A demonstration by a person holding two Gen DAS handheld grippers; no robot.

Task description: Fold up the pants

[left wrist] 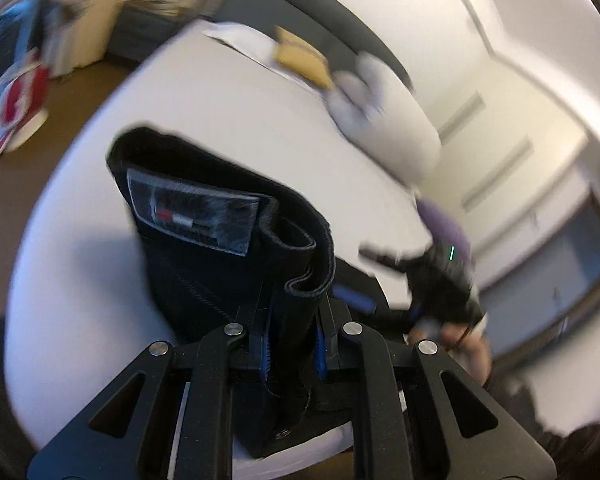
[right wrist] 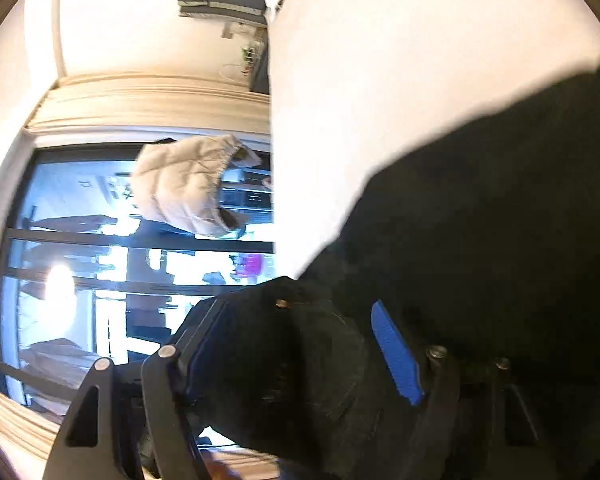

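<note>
The black pants [left wrist: 220,232] hang over a white bed [left wrist: 228,112], waistband and inner label toward the camera in the left wrist view. My left gripper [left wrist: 294,320] is shut on the waistband fabric, which bunches between its blue-padded fingers. In the right wrist view the black pants [right wrist: 500,220] fill the right and lower part. My right gripper [right wrist: 300,344] has pants fabric bunched between its fingers; one blue pad [right wrist: 396,356] shows, and the jaws stand fairly wide around the cloth. The right gripper also shows in the left wrist view [left wrist: 384,260], held by a hand, blurred.
A white pillow [left wrist: 396,120], a tan item [left wrist: 300,60] and a pale cloth [left wrist: 356,96] lie at the bed's far side. Red and blue items [left wrist: 16,92] sit on the wooden floor at left. A beige jacket [right wrist: 188,184] hangs by a large window [right wrist: 100,260].
</note>
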